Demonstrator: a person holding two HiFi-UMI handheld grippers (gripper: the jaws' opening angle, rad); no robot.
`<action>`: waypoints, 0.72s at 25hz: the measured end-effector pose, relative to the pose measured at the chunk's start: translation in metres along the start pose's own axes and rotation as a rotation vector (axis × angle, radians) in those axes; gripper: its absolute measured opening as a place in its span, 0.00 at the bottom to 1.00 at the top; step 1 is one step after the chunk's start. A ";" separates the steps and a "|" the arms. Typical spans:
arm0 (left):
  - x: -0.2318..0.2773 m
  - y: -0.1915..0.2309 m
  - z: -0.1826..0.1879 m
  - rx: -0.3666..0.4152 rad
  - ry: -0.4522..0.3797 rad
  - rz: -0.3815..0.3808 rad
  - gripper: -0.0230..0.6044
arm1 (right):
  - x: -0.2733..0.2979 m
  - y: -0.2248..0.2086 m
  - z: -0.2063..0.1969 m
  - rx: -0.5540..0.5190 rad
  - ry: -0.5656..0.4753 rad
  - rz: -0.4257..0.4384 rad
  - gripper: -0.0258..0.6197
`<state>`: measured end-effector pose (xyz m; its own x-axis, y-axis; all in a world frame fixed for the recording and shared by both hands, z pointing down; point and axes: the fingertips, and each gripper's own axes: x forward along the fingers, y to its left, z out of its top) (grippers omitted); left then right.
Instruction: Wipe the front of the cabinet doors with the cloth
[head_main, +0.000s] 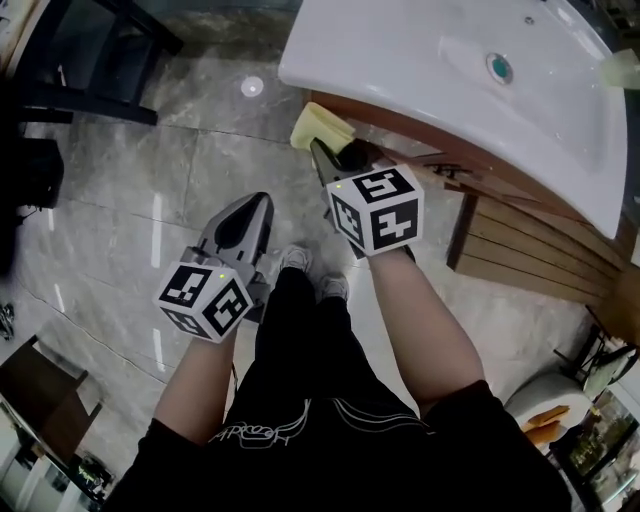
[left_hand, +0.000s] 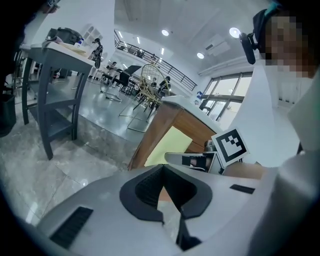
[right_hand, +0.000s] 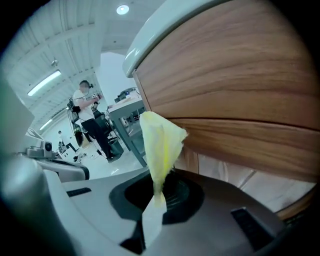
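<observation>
Cloth (right_hand: 160, 140) clenched in right gripper (right_hand: 159, 190) just beside cabinet door (right_hand: 235, 85), left gripper (left_hand: 161, 169) closed empty; likely best pressed flat, wiped along grain.

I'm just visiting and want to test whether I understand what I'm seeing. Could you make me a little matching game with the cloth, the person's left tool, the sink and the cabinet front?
Things:
1. cloth
2. left tool
3. sink
4. cabinet front

Descriptions:
A. brown wood grain
B. white, sitting on top of the cabinet
C. shut, with nothing in it
D. yellow, pinched in the right tool

Right pairs: 1-D, 2-C, 3-B, 4-A.
</observation>
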<state>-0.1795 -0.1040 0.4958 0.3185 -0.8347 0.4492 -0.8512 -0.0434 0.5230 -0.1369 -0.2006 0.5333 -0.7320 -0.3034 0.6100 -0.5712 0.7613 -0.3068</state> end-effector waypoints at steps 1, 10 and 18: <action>0.000 0.000 -0.001 0.006 0.002 0.004 0.05 | 0.001 0.001 0.000 0.003 0.002 0.003 0.10; 0.000 -0.004 -0.018 -0.011 0.028 -0.004 0.05 | 0.002 -0.014 -0.005 0.008 -0.001 -0.057 0.10; -0.001 -0.015 -0.026 -0.001 0.036 -0.029 0.05 | -0.010 -0.029 -0.010 0.034 -0.015 -0.100 0.10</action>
<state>-0.1567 -0.0881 0.5063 0.3574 -0.8131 0.4595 -0.8412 -0.0664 0.5366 -0.1093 -0.2138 0.5434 -0.6760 -0.3854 0.6281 -0.6539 0.7067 -0.2702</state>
